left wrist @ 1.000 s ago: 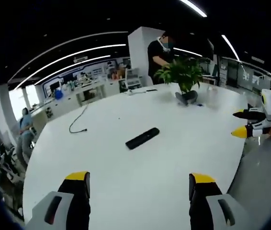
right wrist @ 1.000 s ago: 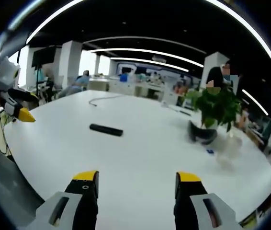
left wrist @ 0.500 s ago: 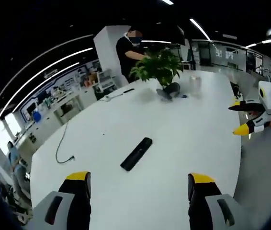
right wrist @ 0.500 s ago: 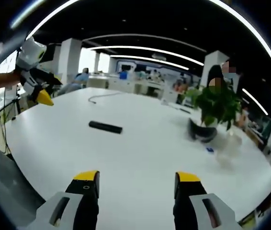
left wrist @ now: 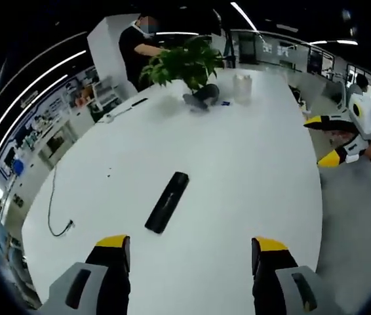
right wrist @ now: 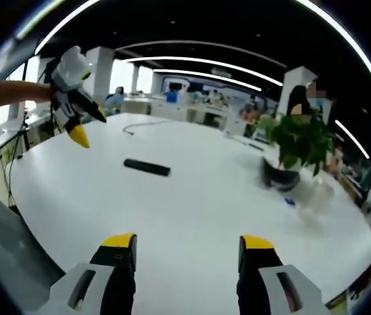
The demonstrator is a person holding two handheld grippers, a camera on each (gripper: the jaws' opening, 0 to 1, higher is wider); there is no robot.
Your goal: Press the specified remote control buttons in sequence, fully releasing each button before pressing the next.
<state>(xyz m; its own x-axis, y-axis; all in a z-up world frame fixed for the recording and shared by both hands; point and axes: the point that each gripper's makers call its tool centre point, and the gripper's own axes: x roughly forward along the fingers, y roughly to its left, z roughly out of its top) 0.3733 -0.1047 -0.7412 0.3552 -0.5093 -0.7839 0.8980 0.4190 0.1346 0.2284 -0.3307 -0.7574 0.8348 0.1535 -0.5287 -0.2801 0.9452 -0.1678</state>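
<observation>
I judge no button pressed yet: the slim black plastic remote control (left wrist: 167, 201) lies untouched on the white oval table (left wrist: 251, 164), at 11 o'clock of my left claw (left wrist: 191, 252), jaws apart; next I must descend onto it. My right claw (right wrist: 187, 251), also apart, sees the left one airborne at 10 o'clock

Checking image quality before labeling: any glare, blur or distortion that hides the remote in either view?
Left gripper view: remote sharp, dark on the evenly lit white table; no glare on it; fisheye bends the table edge and ceiling lights. Right gripper view: remote smaller but distinct; the plant looks soft and the left tool slightly smeared. Buttons too small to read in either.
</observation>
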